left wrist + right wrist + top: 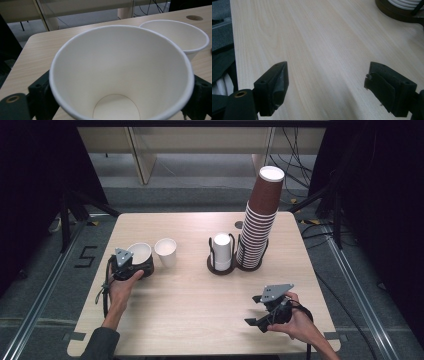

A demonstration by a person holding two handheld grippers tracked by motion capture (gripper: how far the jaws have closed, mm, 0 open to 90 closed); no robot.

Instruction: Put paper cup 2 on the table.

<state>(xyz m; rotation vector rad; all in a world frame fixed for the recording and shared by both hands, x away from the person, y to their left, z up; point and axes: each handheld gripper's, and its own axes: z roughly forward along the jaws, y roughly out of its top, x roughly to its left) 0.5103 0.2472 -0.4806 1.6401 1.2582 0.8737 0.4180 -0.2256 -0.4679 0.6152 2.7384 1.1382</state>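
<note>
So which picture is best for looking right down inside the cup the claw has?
The left gripper view: the cup sits close up, with its white inside and round bottom showing. The high view shows it small at the left claw, beside another white cup. The right gripper view looks across bare table.

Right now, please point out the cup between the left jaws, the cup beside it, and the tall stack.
held cup (120,75), left gripper view, inner wall
second cup (165,251), high view, side wall
tall stack (260,217), high view, brown middle
</note>
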